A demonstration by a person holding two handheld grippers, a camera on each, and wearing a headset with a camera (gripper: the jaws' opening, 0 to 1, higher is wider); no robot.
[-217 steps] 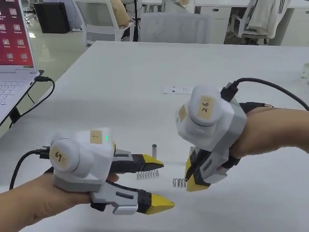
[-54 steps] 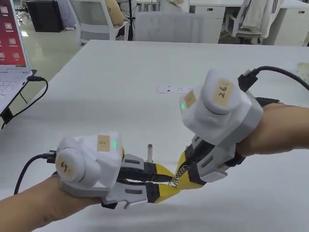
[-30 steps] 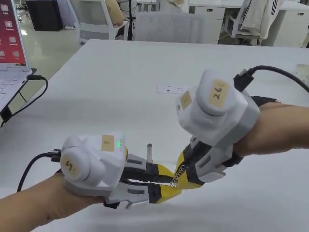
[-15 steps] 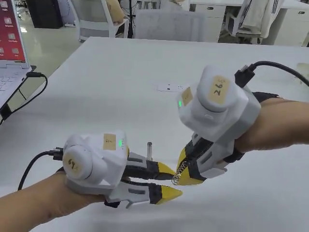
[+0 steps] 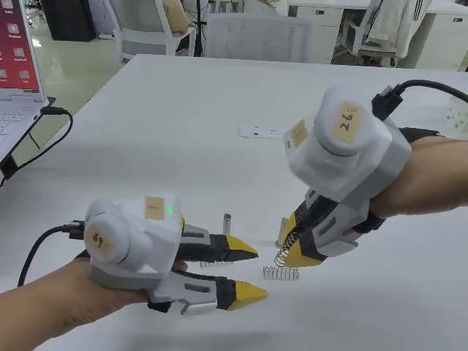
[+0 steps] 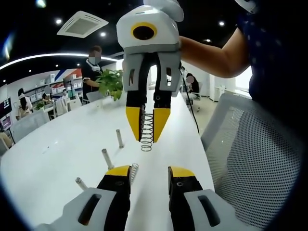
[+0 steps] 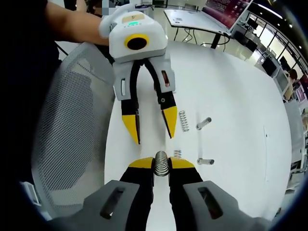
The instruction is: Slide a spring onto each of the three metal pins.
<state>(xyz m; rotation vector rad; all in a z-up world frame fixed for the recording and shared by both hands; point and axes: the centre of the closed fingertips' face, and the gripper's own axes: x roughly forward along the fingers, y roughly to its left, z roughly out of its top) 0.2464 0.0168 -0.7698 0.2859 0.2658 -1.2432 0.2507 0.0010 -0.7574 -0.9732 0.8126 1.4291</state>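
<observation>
My right gripper (image 5: 292, 247) hangs just above the table, shut on a small steel spring (image 5: 285, 251) that dangles from its yellow tips; the same spring (image 7: 162, 163) sits pinched between the jaws in the right gripper view. My left gripper (image 5: 248, 270) faces it from the left, open with nothing between its fingers. Three short metal pins (image 6: 119, 138) (image 6: 107, 158) (image 6: 81, 183) stand bare on the white table. One pin (image 5: 227, 223) rises between the two grippers. A second spring (image 5: 281, 273) lies flat on the table below the right gripper. Another spring (image 7: 183, 120) lies beside the left gripper's jaw.
The white table (image 5: 183, 131) stretches far ahead, with a white power strip (image 5: 259, 131) lying on it. A laptop (image 5: 18, 51) and its black cable (image 5: 51, 139) sit at the left edge. Office chairs (image 5: 256, 36) stand beyond the far edge.
The left gripper's jaws, together at the held spring's end a second ago, have opened and drawn back left. The right gripper has shifted right with its spring.
</observation>
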